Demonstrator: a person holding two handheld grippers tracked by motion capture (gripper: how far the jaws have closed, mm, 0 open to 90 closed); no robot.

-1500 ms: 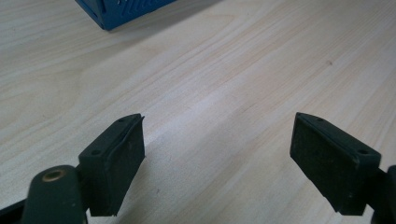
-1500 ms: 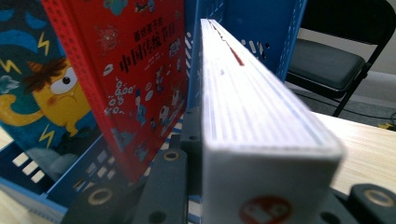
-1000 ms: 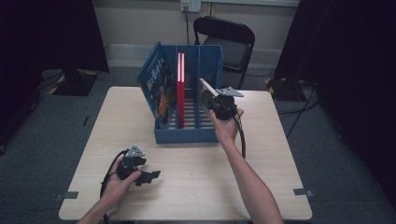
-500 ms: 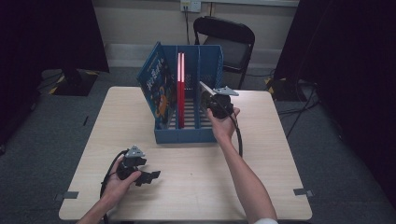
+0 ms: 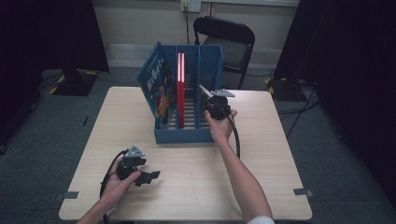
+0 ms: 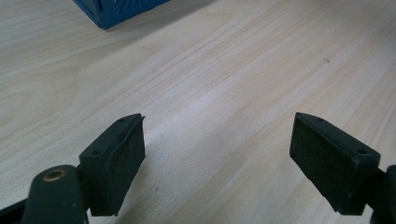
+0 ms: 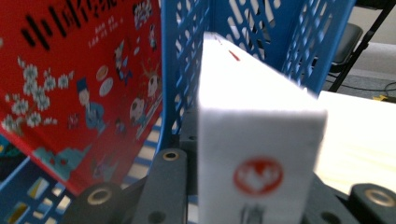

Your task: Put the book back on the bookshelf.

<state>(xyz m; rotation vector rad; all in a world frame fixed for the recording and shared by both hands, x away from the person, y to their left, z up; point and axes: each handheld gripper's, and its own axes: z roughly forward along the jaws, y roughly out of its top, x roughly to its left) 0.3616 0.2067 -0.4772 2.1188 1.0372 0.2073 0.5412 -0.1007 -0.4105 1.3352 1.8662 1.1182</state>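
White book (image 7: 259,140) sat clamped in my right gripper (image 5: 215,103), spine-first toward the blue rack (image 5: 189,133) for slotting (left gripper (image 5: 140,173) idle, jaws spread, on the table (image 5: 261,186)).

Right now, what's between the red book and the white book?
A blue perforated divider of the rack stands between the red book and the white book, seen in the right gripper view.

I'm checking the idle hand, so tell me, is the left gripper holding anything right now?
No, the left gripper has its jaws spread wide over the bare table with nothing between them.
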